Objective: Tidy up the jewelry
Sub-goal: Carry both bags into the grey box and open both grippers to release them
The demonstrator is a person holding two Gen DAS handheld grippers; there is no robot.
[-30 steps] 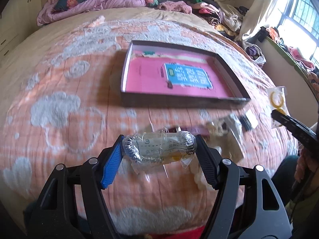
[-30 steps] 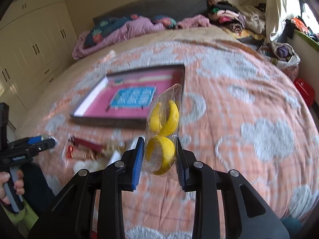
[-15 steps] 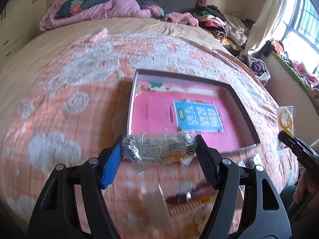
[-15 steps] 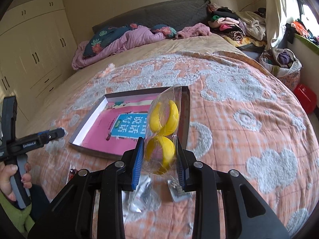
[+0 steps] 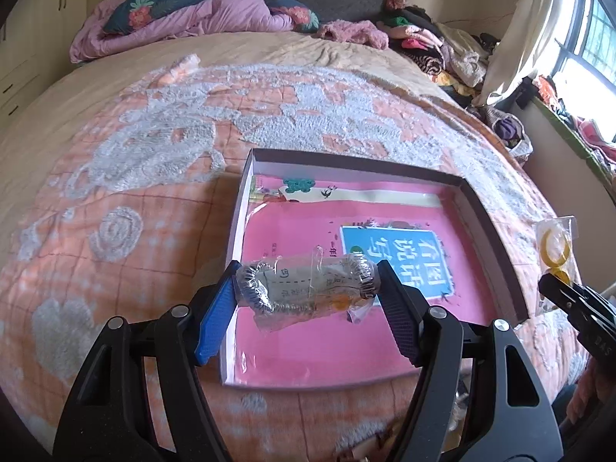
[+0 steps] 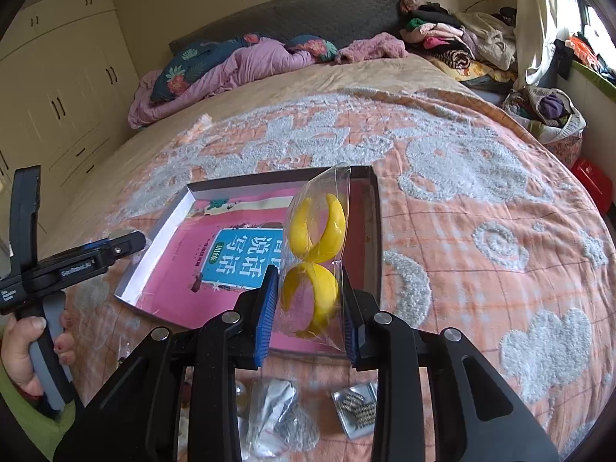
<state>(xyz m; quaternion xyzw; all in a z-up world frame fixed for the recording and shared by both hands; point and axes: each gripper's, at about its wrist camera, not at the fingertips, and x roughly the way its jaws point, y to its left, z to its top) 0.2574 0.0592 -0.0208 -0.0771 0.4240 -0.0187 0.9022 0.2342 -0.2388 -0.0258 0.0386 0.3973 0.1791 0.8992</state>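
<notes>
My left gripper (image 5: pixel 308 288) is shut on a clear bag with a silver bracelet (image 5: pixel 306 285), held crosswise over the near left part of the shallow box (image 5: pixel 236 227) with a pink book cover (image 5: pixel 319 342) inside. My right gripper (image 6: pixel 310 308) is shut on a clear bag of yellow bangles (image 6: pixel 313 254), which stands upright above the box's near right corner (image 6: pixel 375 231). In the left wrist view the right gripper's tip (image 5: pixel 558 288) and its bag (image 5: pixel 554 246) show at the right edge. The left gripper (image 6: pixel 123 244) shows at the left of the right wrist view, in a hand (image 6: pixel 23 350).
The box lies on an orange and white patterned bedspread (image 5: pixel 134 200). Several small jewelry bags (image 6: pixel 356 408) lie on the bed in front of the box, below my right gripper. Bedding (image 5: pixel 192 11) and piled clothes (image 5: pixel 435 46) fill the far end; wardrobes (image 6: pixel 57 88) stand left.
Both grippers have moved forward with their bags, from above the loose jewelry bags on the bedspread to over the box. Neither grip has changed.
</notes>
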